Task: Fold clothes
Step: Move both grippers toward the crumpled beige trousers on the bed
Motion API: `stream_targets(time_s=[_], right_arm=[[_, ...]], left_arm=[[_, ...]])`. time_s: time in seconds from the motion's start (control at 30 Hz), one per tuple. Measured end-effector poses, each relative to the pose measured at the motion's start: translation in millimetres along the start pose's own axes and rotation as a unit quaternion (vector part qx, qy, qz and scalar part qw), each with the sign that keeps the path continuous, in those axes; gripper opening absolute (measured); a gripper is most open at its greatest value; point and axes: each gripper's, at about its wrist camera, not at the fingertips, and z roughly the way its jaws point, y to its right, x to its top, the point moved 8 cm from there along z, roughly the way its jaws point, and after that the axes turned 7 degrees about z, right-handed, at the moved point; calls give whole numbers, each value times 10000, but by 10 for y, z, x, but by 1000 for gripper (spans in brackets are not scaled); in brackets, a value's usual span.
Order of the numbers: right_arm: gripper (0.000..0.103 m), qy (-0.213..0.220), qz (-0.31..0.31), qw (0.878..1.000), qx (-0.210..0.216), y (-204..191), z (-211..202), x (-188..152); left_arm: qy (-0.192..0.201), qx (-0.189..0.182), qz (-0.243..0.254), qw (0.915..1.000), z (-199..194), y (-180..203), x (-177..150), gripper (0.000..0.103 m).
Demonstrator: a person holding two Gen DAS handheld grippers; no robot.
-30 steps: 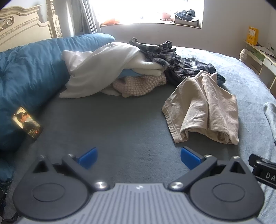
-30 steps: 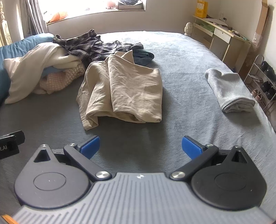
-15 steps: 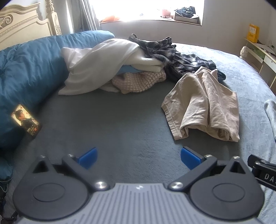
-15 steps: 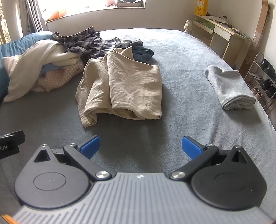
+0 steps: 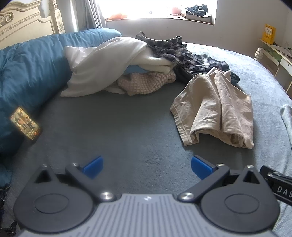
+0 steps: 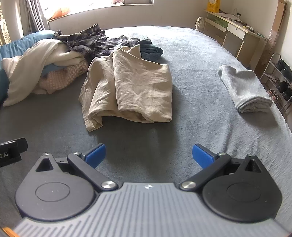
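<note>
A crumpled beige garment (image 5: pixel 215 107) (image 6: pixel 131 85) lies on the grey bedspread (image 5: pixel 127 131) (image 6: pixel 191 60), ahead of both grippers. Behind it sits a heap of unfolded clothes: a white one (image 5: pixel 109 60) (image 6: pixel 36 58), a pink knit (image 5: pixel 146 82) (image 6: pixel 60 78) and a dark plaid shirt (image 5: pixel 182 52) (image 6: pixel 91 42). A folded grey garment (image 6: pixel 244 87) rests at the right of the bed. My left gripper (image 5: pixel 147 166) is open over bare bedspread, left of the beige garment. My right gripper (image 6: pixel 148 155) is open too, just short of the beige garment's near edge. Neither holds anything.
A blue duvet (image 5: pixel 27 73) is bunched along the left, with a lit phone (image 5: pixel 25 125) leaning on it. A headboard (image 5: pixel 23 21) stands at the far left. A desk (image 6: pixel 235 31) and a shoe rack (image 6: pixel 279 78) line the right side. A window sill (image 5: pixel 164 14) runs behind.
Both grippers have moved forward a little toward the clothes, so the beige garment looks slightly nearer. Both stay open and the clothes have not moved.
</note>
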Motion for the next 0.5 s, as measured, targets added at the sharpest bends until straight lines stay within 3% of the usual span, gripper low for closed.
stream_targets(time_s=[0.5], right_arm=[[102, -29, -7, 10000, 33, -32, 80, -8]], left_arm=[[72, -4, -330, 9994, 75, -99, 38, 103]])
